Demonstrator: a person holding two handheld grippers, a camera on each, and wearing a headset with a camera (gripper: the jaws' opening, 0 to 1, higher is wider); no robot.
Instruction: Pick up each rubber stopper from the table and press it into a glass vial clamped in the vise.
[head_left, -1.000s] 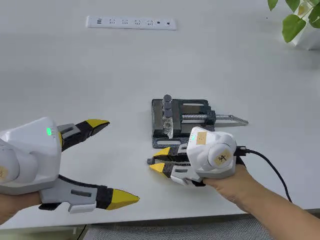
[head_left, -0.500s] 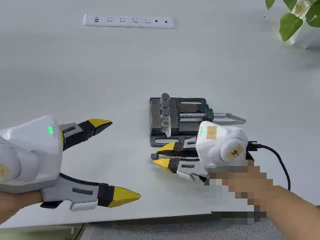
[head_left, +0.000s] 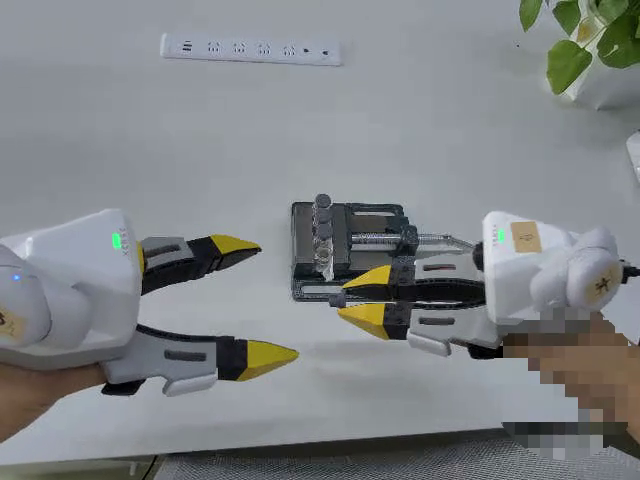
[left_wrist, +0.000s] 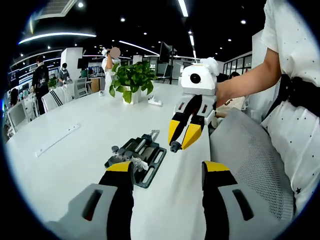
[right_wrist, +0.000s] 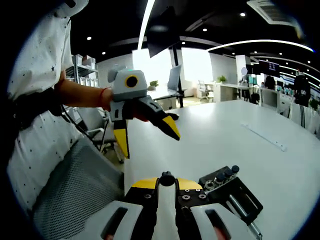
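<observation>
Plainly, the rubber stopper is pinched at the very tips of the right hand-held gripper, raised over the bench near the vise and its row of glass vials. So shallow a hold could let the stopper twist or pop free under pressure, and an off-centre push might miss the vial mouth or stress the glass. That gripper lies roughly level, tips toward the vials. The left hand-held gripper hovers further left, jaws spread and empty.
</observation>
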